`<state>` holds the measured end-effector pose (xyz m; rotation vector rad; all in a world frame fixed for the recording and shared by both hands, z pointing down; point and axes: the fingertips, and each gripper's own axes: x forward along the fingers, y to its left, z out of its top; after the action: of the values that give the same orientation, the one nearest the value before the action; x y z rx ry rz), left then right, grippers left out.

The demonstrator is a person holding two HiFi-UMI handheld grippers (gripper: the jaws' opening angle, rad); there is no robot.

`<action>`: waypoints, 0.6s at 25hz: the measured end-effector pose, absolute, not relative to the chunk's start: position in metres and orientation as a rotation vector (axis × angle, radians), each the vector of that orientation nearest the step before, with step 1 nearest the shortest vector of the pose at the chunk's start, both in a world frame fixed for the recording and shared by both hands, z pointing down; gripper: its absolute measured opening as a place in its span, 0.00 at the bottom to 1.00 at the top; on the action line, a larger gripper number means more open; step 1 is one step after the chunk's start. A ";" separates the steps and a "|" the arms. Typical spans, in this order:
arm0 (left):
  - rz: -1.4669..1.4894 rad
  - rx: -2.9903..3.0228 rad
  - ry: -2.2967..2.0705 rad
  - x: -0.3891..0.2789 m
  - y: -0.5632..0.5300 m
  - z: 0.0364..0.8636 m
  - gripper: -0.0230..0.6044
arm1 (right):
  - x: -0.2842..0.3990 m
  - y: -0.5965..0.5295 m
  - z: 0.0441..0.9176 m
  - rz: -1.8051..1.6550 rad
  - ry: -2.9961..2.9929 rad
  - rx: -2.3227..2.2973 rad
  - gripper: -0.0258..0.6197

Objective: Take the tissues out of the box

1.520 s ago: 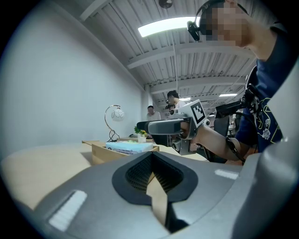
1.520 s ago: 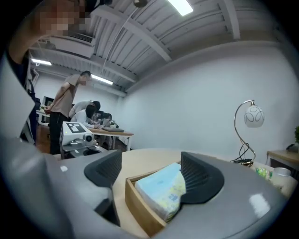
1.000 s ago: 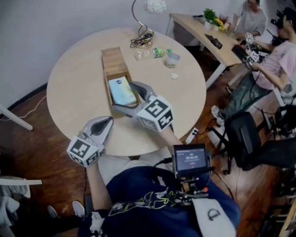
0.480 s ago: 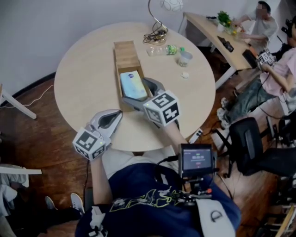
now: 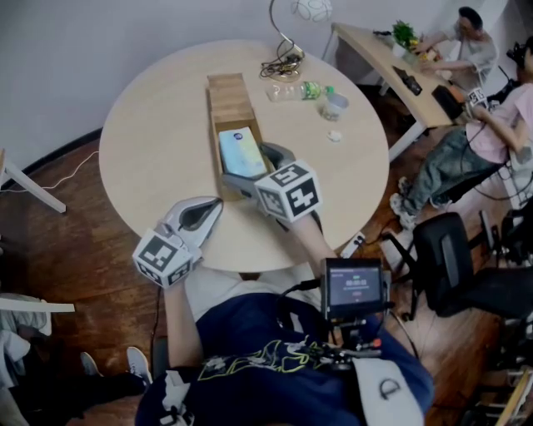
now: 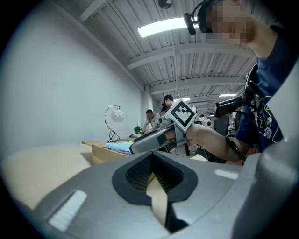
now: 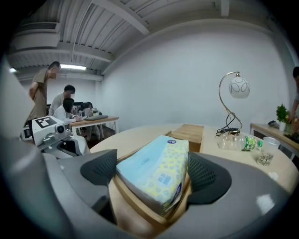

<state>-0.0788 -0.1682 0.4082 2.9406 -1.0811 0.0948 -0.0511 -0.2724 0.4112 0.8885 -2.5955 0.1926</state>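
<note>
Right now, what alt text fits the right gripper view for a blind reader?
The right gripper, jaws just opened wide, straddles a tissue pack lying in a wooden box on a table. A lamp, bottle and cup sit beyond.

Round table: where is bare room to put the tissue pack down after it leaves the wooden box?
Widest bare patch: between the wooden box and the round table's left rim. A smaller one: right of the box, nearer than the small white object. Crowded: around lamp, plastic bottle, cup.
</note>
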 end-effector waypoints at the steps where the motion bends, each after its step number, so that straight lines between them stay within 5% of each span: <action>1: 0.093 2.941 -1.082 -0.079 -0.169 0.408 0.04 | -0.051 -0.273 0.412 0.203 -2.592 0.887 0.75; 15: 0.081 2.946 -1.086 -0.079 -0.169 0.408 0.04 | -0.051 -0.276 0.419 0.245 -2.524 0.875 0.75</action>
<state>-0.0786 -0.1694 0.4075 2.9461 -1.0864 0.0812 -0.0510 -0.2762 0.4194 0.8747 -2.5239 0.2451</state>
